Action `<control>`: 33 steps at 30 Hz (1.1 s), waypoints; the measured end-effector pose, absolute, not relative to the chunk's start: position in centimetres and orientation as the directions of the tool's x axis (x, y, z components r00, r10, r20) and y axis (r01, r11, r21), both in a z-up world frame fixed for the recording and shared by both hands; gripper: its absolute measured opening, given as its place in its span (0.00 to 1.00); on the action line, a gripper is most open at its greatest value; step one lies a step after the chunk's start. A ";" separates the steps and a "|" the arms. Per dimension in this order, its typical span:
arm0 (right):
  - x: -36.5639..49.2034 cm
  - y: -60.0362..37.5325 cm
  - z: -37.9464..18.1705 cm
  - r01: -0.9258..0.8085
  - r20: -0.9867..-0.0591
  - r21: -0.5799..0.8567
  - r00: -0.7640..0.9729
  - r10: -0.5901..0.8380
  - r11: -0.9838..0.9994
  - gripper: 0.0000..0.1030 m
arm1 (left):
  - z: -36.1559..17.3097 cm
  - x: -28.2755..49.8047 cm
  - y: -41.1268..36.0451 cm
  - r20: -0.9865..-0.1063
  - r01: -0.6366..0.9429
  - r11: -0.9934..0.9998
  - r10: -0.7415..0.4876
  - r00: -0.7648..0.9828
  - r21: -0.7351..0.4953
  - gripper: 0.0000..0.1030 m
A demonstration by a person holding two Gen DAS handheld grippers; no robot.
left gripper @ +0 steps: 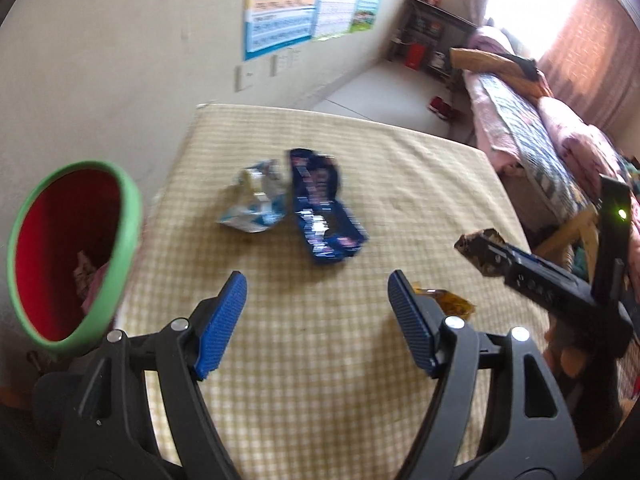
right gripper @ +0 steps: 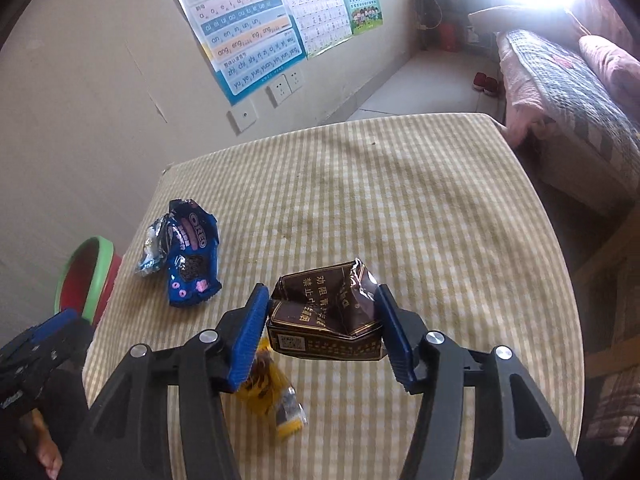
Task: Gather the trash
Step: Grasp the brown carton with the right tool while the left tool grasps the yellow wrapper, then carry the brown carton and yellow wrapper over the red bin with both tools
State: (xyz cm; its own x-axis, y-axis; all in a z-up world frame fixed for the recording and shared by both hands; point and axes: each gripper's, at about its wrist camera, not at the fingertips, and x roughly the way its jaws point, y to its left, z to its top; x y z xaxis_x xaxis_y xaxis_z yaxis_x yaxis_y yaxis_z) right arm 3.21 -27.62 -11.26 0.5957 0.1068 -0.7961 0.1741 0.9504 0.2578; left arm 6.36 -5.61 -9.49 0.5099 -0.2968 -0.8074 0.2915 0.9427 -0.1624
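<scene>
My right gripper (right gripper: 322, 300) is shut on a crushed brown cigarette box (right gripper: 328, 316), held above the checked tablecloth (right gripper: 400, 200); the left wrist view shows that box (left gripper: 478, 250) at the right gripper's tips. Under it lies a yellow wrapper (right gripper: 276, 400) (left gripper: 452, 302). A blue Oreo wrapper (left gripper: 324, 216) (right gripper: 192, 256) and a crumpled silver-blue wrapper (left gripper: 256, 200) (right gripper: 154, 248) lie side by side on the cloth. My left gripper (left gripper: 316, 284) stands open over the cloth with nothing between its pads. A red bin with a green rim (left gripper: 132, 216) (right gripper: 108, 248) stands off the table's left edge, some trash inside.
A wall with posters (right gripper: 248, 32) and sockets runs behind the table. A bed with quilts (left gripper: 532, 136) lies to the right, and a wooden chair frame (left gripper: 572, 232) stands by the table's right edge. Red shoes (right gripper: 486, 82) sit on the floor.
</scene>
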 end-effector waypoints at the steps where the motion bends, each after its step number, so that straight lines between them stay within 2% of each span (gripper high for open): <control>1: 2.0 -28.1 -11.1 0.187 -0.795 0.254 0.599 0.095 0.949 0.52 | -9.7 6.4 -6.9 -0.810 0.317 0.933 -0.316 0.494 -0.171 0.68; 6: -1.3 -30.3 -12.1 0.262 -0.810 0.257 0.583 0.060 0.930 0.52 | -11.9 5.1 -12.1 -0.831 0.416 0.881 -0.396 0.390 -0.225 0.68; 13: -1.6 -31.6 -12.6 0.284 -0.803 0.290 0.592 0.071 0.914 0.52 | -14.9 5.5 -15.7 -0.875 0.443 0.865 -0.386 0.292 -0.233 0.68; 16: -1.7 -31.8 -12.9 0.289 -0.804 0.297 0.589 0.076 0.910 0.52 | -16.3 6.1 -16.2 -0.898 0.437 0.872 -0.356 0.258 -0.221 0.59; 18: -1.7 -31.9 -13.0 0.291 -0.805 0.301 0.589 0.078 0.908 0.52 | -17.2 6.4 -16.5 -0.911 0.430 0.879 -0.334 0.241 -0.208 0.44; 20: -1.7 -31.9 -13.0 0.289 -0.803 0.302 0.591 0.079 0.908 0.52 | -17.5 6.6 -16.3 -0.914 0.418 0.883 -0.333 0.233 -0.215 0.40; 23: -1.7 -31.8 -12.9 0.288 -0.801 0.302 0.593 0.078 0.909 0.52 | -17.2 6.3 -15.6 -0.906 0.415 0.884 -0.338 0.254 -0.213 0.24; 33: -1.7 -30.2 -11.9 0.246 -0.794 0.288 0.602 0.087 0.926 0.52 | -13.5 5.6 -10.8 -0.865 0.320 0.922 -0.334 0.375 -0.217 0.24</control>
State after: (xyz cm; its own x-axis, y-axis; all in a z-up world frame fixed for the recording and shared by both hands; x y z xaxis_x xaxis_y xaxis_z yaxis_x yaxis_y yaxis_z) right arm -1.65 -30.18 -11.93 0.6020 0.0874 -0.7937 0.2456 0.9255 0.2882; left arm 5.59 -10.79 -13.49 0.3750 -0.3337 -0.8649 0.3202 0.9222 -0.2169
